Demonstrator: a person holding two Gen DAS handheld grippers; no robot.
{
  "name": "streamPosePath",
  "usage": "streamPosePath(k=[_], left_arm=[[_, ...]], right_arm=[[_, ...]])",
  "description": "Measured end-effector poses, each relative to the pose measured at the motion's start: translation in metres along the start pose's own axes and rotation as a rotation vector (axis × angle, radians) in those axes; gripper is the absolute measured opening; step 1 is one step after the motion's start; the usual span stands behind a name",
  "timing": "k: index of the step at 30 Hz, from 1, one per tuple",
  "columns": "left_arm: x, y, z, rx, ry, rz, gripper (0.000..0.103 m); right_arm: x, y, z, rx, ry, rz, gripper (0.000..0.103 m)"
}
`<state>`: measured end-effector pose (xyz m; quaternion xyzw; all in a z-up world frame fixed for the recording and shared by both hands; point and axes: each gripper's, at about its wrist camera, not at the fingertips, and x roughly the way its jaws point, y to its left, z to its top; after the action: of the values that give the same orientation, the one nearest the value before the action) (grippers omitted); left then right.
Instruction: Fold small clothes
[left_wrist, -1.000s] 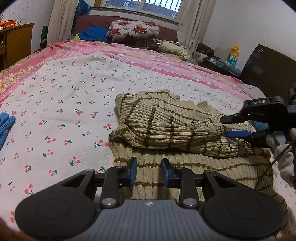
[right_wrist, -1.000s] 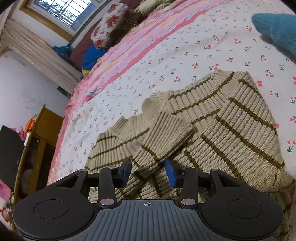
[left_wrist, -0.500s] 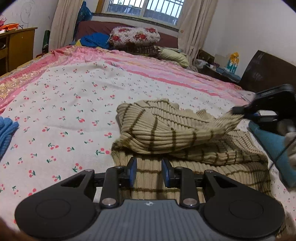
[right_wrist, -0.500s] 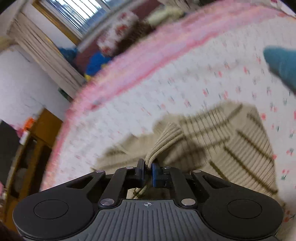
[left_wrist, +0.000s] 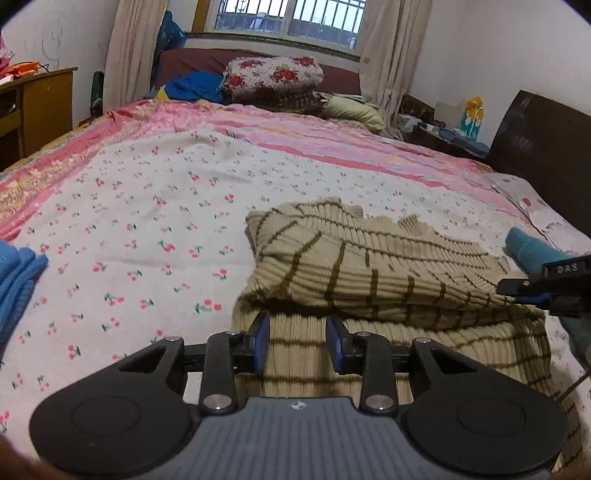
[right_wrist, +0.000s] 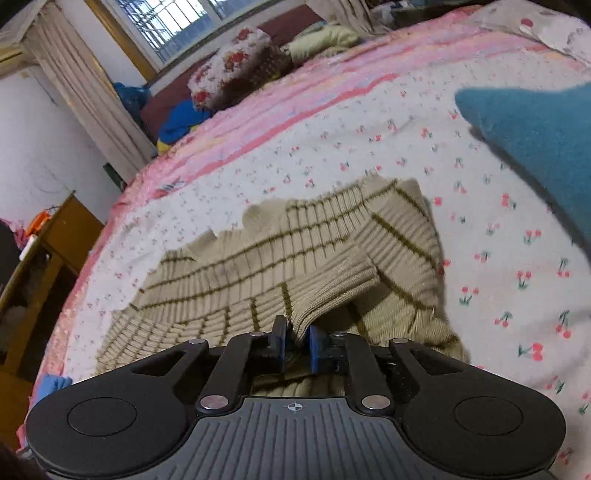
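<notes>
Beige ribbed sweater (left_wrist: 369, 273) with brown stripes lies on the cherry-print bed (left_wrist: 147, 221), between a blue garment (left_wrist: 18, 280) and a teal one (right_wrist: 535, 140). One sleeve (right_wrist: 332, 291) is drawn across the body, its cuff clamped in the right tool (right_wrist: 297, 345). Open over the near hem, the left tool (left_wrist: 297, 341) holds nothing. Folding looks only partly done: the sleeve needs laying flat, the body is not yet folded, and the other garments appear untouched
</notes>
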<state>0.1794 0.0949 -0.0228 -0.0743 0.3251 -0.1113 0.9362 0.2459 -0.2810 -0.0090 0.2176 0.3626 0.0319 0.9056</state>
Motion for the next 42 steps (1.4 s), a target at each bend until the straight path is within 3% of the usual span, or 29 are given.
streamPosePath(k=[4,9,10,12,15,18,21,25,30,35,42], left_arm=[[0.002,-0.005,0.011,0.025,-0.023,-0.003,0.039],[0.016,-0.020,0.025,0.087,-0.027,-0.008,0.039],[0.021,-0.023,0.028,0.100,-0.021,-0.008,0.039],[0.029,-0.026,0.031,0.106,-0.005,-0.001,0.039],[0.029,-0.025,0.037,0.089,-0.035,0.015,0.039],[0.035,-0.023,0.039,0.090,-0.031,0.056,0.039],[0.052,-0.022,0.031,0.130,0.047,0.095,0.039],[0.044,-0.028,0.023,0.213,0.050,0.114,0.040],[0.029,-0.019,0.032,0.140,0.037,0.065,0.039],[0.028,-0.027,0.035,0.145,0.013,0.037,0.039],[0.043,-0.045,0.034,0.170,0.041,-0.011,0.040]], right_arm=[[-0.009,-0.001,0.000,-0.058,-0.034,-0.037,0.025],[0.003,-0.011,0.003,-0.008,-0.007,-0.029,0.029],[0.005,-0.014,0.004,0.003,-0.002,-0.027,0.028],[0.010,-0.017,0.005,0.020,0.004,-0.037,0.013],[0.005,-0.016,0.010,0.020,-0.016,-0.023,0.007],[-0.003,-0.013,0.011,-0.017,-0.066,-0.018,0.007],[0.010,-0.017,0.008,-0.049,-0.032,-0.088,0.007],[0.008,-0.015,0.002,-0.104,-0.034,-0.116,0.010],[-0.010,-0.014,0.005,-0.123,-0.077,-0.133,0.016],[-0.029,0.005,0.000,-0.200,-0.159,-0.164,0.016],[-0.003,0.053,-0.011,-0.355,-0.061,0.005,0.018]])
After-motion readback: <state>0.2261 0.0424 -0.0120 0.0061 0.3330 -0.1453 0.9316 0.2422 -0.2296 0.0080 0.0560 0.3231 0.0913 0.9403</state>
